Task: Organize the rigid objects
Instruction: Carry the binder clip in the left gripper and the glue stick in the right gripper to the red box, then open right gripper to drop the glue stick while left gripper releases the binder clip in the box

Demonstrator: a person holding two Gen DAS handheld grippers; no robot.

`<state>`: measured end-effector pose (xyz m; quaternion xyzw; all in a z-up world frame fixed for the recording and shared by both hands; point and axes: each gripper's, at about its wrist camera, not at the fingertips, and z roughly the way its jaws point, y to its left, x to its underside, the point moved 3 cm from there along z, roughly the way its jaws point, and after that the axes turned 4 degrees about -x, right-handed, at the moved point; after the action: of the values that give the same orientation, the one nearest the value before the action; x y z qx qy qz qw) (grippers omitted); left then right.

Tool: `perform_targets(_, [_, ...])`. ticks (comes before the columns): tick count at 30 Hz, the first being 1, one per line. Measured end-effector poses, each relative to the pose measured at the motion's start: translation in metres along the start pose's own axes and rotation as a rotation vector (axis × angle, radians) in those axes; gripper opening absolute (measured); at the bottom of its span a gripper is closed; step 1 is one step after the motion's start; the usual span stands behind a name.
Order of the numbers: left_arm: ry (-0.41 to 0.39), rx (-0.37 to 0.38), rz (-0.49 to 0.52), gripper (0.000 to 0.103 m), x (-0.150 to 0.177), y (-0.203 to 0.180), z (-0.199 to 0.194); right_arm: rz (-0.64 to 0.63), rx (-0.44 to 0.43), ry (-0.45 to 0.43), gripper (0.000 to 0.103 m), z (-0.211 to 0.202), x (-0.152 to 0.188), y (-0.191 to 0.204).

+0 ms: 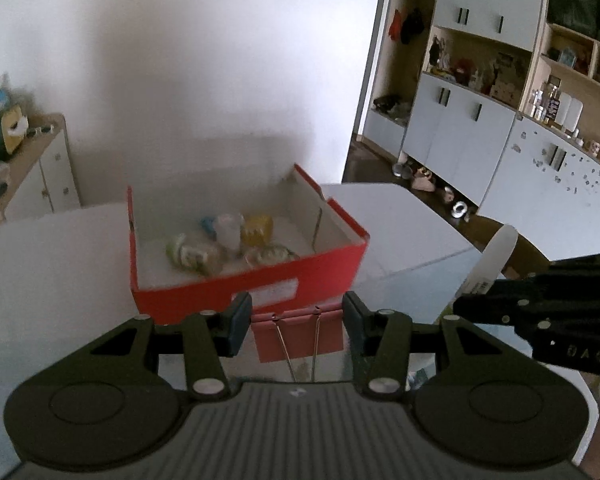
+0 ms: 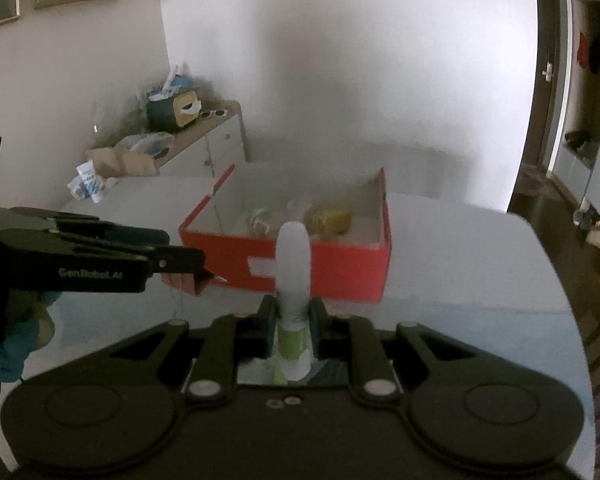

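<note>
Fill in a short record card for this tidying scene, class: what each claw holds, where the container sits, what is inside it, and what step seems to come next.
left claw: shut on a pink binder clip, wire handles pointing back toward the camera
right claw: shut on a white tube with a green label, pointing forward
container: open red box on a white table, ahead of both claws
box contents: several small items, one yellow; blurred, hard to name
likely next step: drop both held items into the box
</note>
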<state>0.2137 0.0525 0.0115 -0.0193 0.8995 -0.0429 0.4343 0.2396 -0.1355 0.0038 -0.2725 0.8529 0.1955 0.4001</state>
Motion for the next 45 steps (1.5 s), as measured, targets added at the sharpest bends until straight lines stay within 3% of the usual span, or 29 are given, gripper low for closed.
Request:
perform_targets(10, [-0.008, -0.033, 0.043, 0.049, -0.043, 0.018, 0.027, -0.022, 0.033, -0.033, 0.016, 0.03, -0.048, -0.008])
perform_targets(20, [0.019, -0.077, 0.05, 0.049, -0.069, 0.05, 0.068, -0.037, 0.072, -0.009, 0.016, 0.086, -0.077, -0.012])
perform_targets(33, [0.103, -0.114, 0.077, 0.049, -0.077, 0.078, 0.138, -0.061, 0.118, 0.034, 0.016, 0.15, -0.098, -0.02])
perform_targets(45, [0.212, -0.12, 0.111, 0.049, -0.064, 0.091, 0.192, -0.061, 0.126, 0.164, 0.016, 0.21, -0.084, -0.03])
